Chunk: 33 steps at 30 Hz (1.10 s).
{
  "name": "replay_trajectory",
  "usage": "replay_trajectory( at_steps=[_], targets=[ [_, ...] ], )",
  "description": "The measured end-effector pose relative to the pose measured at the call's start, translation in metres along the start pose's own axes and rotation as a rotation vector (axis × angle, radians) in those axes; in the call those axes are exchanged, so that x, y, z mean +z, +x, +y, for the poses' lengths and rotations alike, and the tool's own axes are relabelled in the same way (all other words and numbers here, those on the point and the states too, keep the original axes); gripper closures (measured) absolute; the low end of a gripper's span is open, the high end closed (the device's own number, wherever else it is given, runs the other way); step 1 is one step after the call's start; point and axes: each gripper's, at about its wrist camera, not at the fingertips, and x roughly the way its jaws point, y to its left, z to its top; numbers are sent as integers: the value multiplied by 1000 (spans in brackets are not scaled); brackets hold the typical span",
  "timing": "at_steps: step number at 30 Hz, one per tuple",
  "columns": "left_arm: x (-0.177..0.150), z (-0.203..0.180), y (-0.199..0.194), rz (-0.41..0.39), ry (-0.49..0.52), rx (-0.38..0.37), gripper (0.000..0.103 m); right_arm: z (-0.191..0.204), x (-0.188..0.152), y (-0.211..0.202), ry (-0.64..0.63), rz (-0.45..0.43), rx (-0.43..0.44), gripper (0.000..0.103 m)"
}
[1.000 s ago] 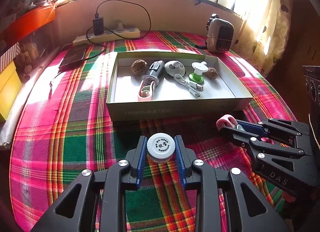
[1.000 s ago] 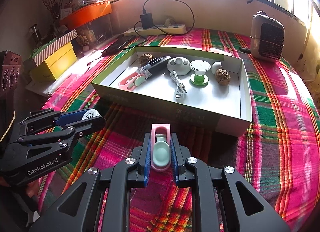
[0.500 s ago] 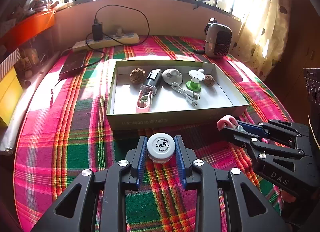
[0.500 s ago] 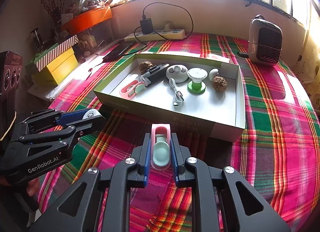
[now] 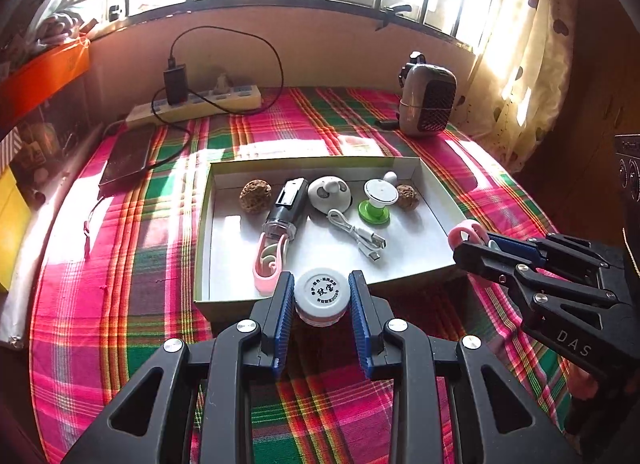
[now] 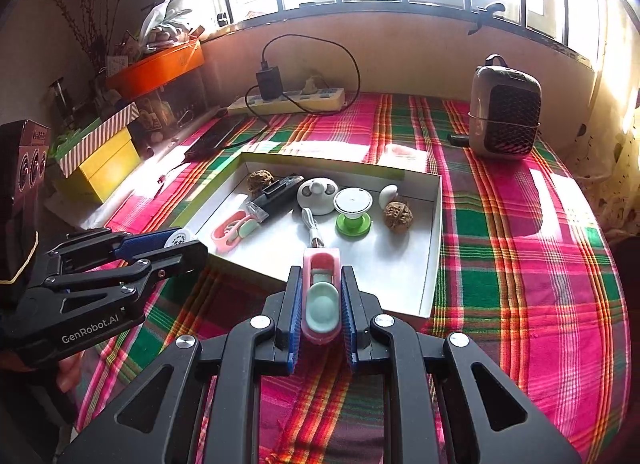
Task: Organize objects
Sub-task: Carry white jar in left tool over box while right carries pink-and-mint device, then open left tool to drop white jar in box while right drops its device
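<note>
My left gripper [image 5: 322,302] is shut on a small round jar with a white printed lid [image 5: 322,291], held above the front wall of the open cardboard box [image 5: 436,206]. My right gripper [image 6: 320,302] is shut on a pink clip with a mint pad [image 6: 321,296], held above the box's front edge [image 6: 428,292]. In the box lie a second pink clip [image 5: 270,262], a black device [image 5: 286,204], a white cable [image 5: 358,234], a green and white spool [image 5: 378,200], a white round gadget [image 5: 330,192] and two walnuts [image 5: 255,196]. Each gripper shows in the other's view, the right one [image 5: 470,238] and the left one [image 6: 176,242].
The table carries a plaid cloth [image 5: 120,264]. A small heater [image 6: 506,112] stands at the back right. A power strip with charger [image 5: 196,102] and a dark flat phone or power bank [image 5: 126,158] lie at the back left. Boxes [image 6: 98,152] stand off the table's left edge.
Both grippers have risen and moved forward towards the box, each still holding its object. The box now appears lower and nearer the fingertips.
</note>
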Motion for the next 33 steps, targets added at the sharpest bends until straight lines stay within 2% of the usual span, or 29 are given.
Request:
replay_trajectory(
  at_steps=[14, 33],
  targets=[
    [20, 4, 34, 41, 2, -11, 78, -25, 18, 29, 37, 40, -30, 85],
    [34, 1, 79, 99, 4, -7, 78, -41, 19, 72, 50, 113, -32, 85]
  ],
)
